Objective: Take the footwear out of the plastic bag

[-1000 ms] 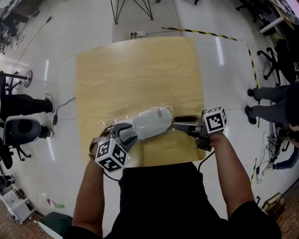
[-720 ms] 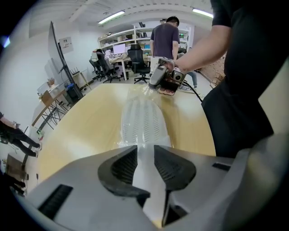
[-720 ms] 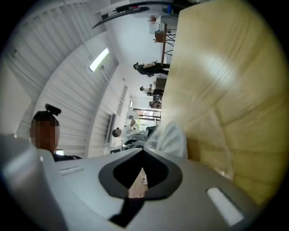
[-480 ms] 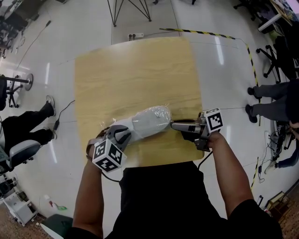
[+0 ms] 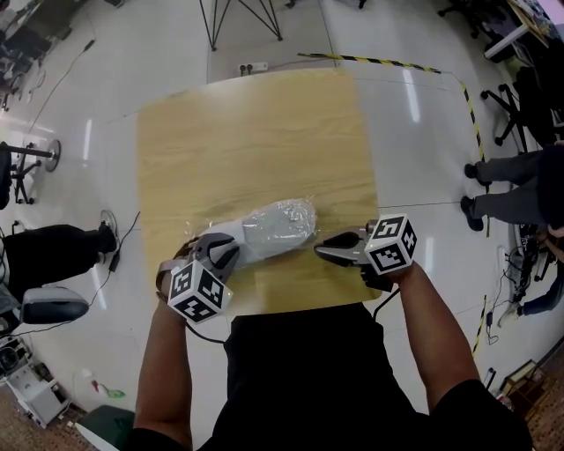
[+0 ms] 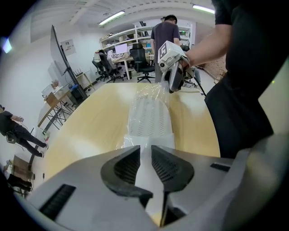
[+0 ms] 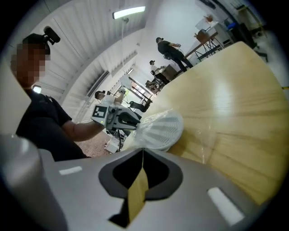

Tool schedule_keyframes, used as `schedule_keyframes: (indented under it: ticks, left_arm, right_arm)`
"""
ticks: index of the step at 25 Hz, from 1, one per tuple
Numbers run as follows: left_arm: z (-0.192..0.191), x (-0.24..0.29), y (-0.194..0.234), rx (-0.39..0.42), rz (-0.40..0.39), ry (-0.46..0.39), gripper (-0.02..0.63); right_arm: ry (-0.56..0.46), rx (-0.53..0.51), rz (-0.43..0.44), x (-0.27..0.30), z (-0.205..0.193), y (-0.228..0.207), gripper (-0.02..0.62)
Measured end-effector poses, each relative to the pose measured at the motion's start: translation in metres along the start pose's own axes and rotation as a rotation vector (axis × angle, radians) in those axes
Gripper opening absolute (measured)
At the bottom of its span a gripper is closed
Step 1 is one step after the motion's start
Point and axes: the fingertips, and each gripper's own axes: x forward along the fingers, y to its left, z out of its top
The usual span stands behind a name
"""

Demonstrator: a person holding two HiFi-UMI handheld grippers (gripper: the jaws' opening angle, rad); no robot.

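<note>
The shoe (image 5: 278, 225), inside the plastic bag (image 6: 153, 92), lies on the worktop (image 5: 264, 132) with its long axis running gripper to gripper. The left gripper (image 5: 220, 251) has jaws that have just been closing and now clamp one end of the shoe. The right gripper (image 5: 324, 251) has its jaws pressed together, pinching bag film just past the other end.

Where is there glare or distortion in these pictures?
Head view: light streaks glare on the shiny floor, edges bowed. Left gripper view: fisheye curves the table, corners go dark. Right gripper view: a ceiling lamp shines bright; soft sheen on the table.
</note>
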Motion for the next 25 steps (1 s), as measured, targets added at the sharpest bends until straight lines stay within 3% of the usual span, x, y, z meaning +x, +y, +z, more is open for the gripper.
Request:
schedule_keyframes:
  ticks: [1,3,5,8,9,11,13,14,15,16,19,20,22,25]
  left_arm:
    - [-0.001,-0.002,0.001,0.007,-0.002,0.004,0.084]
    - [0.0,-0.005,0.0,0.019,-0.013,0.004,0.091]
    - [0.006,-0.012,-0.002,0.03,-0.018,-0.015,0.151]
    - [0.026,-0.021,0.001,0.01,0.008,-0.083,0.159]
    - [0.032,-0.019,0.003,-0.005,0.008,-0.099,0.16]
    - [0.04,-0.006,0.007,-0.007,-0.011,-0.09,0.185]
    - [0.045,0.008,0.007,0.021,-0.038,-0.069,0.192]
    - [0.047,0.014,0.006,0.03,-0.051,-0.061,0.192]
    - [0.049,0.019,0.005,0.038,-0.061,-0.054,0.185]
    - [0.049,0.023,0.005,0.045,-0.067,-0.047,0.168]
    - [0.047,0.028,0.003,0.052,-0.068,-0.031,0.143]
    - [0.045,0.029,0.003,0.049,-0.066,-0.028,0.136]
    - [0.044,0.031,0.002,0.041,-0.062,-0.027,0.12]
    - [0.046,0.033,0.002,0.034,-0.061,-0.035,0.106]
  right_arm:
    - [0.012,-0.014,-0.006,-0.003,-0.002,0.001,0.031]
    - [0.074,-0.06,-0.078,-0.017,-0.012,-0.006,0.241]
    - [0.155,-0.146,-0.215,-0.037,-0.022,-0.021,0.25]
    - [0.201,-0.228,-0.419,-0.056,-0.021,-0.044,0.226]
    - [0.19,-0.194,-0.454,-0.058,-0.019,-0.051,0.215]
    - [0.113,-0.001,-0.465,-0.057,-0.015,-0.062,0.204]
    - [0.008,0.218,-0.409,-0.047,-0.01,-0.061,0.199]
    - [-0.028,0.255,-0.382,-0.042,-0.006,-0.055,0.199]
    - [-0.036,0.212,-0.379,-0.038,-0.002,-0.048,0.201]
    - [-0.007,0.091,-0.404,-0.035,0.0,-0.041,0.208]
    - [0.257,-0.422,-0.54,-0.026,-0.014,-0.033,0.247]
    - [0.348,-0.545,-0.566,-0.023,-0.023,-0.035,0.249]
    - [0.452,-0.683,-0.6,-0.02,-0.033,-0.044,0.212]
    - [0.459,-0.75,-0.642,-0.021,-0.03,-0.052,0.091]
